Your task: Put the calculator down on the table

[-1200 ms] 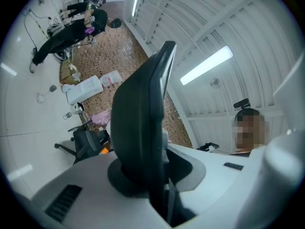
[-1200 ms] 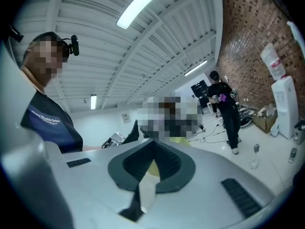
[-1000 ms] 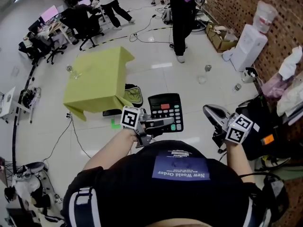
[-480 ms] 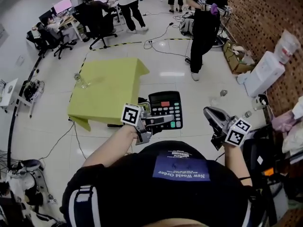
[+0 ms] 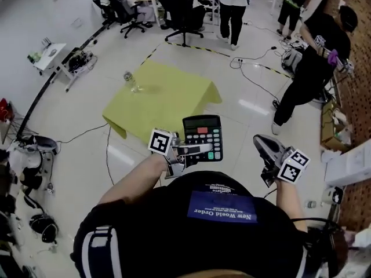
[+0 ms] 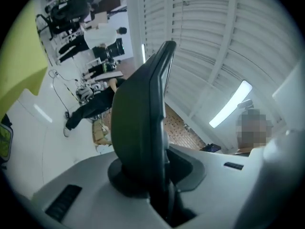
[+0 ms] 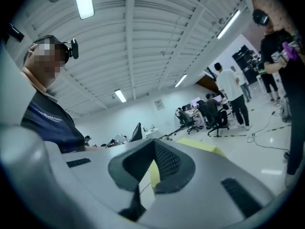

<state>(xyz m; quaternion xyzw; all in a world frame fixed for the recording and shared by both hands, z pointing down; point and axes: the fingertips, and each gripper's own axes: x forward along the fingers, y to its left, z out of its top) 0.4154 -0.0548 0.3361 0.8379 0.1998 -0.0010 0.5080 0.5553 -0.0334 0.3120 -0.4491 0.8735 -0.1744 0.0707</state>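
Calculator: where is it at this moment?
In the head view the calculator is mid-frame, in the air, clamped in the left tool before the person's chest; the yellow-covered table lies beyond it, up and left.

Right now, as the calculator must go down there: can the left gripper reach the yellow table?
Probably not yet. The left gripper, shut on the calculator, looks to be short of the yellow table. Nothing seems to stand in the way, so stepping closer should do.

Left gripper (image 5: 197,150), frame centre: my jaws clamped on the calculator (image 5: 203,133) edge, left forearm (image 5: 132,184) reaching in from lower left. Right gripper (image 5: 259,140), centre right: jaws together, nothing between, pointing upper left.
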